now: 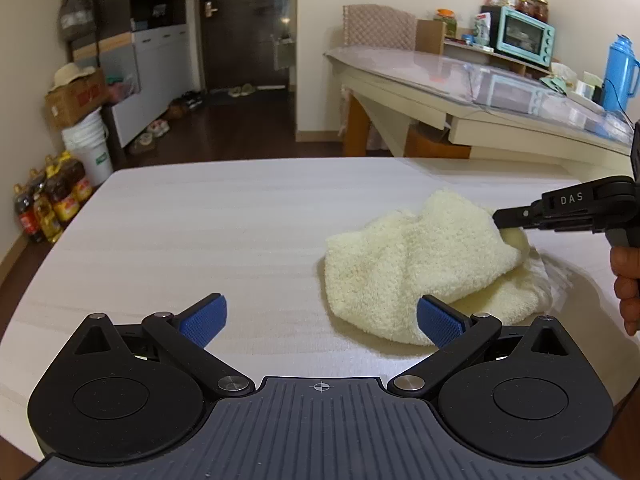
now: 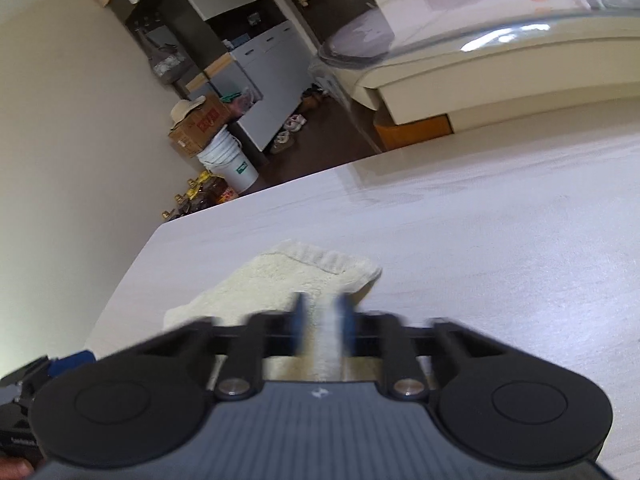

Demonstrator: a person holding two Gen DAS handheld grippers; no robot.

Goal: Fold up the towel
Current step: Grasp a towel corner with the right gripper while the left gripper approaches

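Note:
A cream towel (image 1: pixel 424 264) lies bunched on the pale table (image 1: pixel 224 216), right of centre in the left wrist view. My left gripper (image 1: pixel 322 320) is open and empty, its right blue pad (image 1: pixel 438 322) just beside the towel's near edge. My right gripper (image 1: pixel 500 220) comes in from the right and is shut on the towel's far right edge, lifting it. In the right wrist view the right gripper (image 2: pixel 322 320) is blurred, its pads pinching a fold of the towel (image 2: pixel 288 280).
A larger glass-topped table (image 1: pixel 480 80) stands behind with a teal oven (image 1: pixel 524 34) and blue flask (image 1: pixel 618 72). On the floor at left are oil bottles (image 1: pixel 48 200), a white bucket (image 1: pixel 90 144) and a cardboard box (image 1: pixel 74 98).

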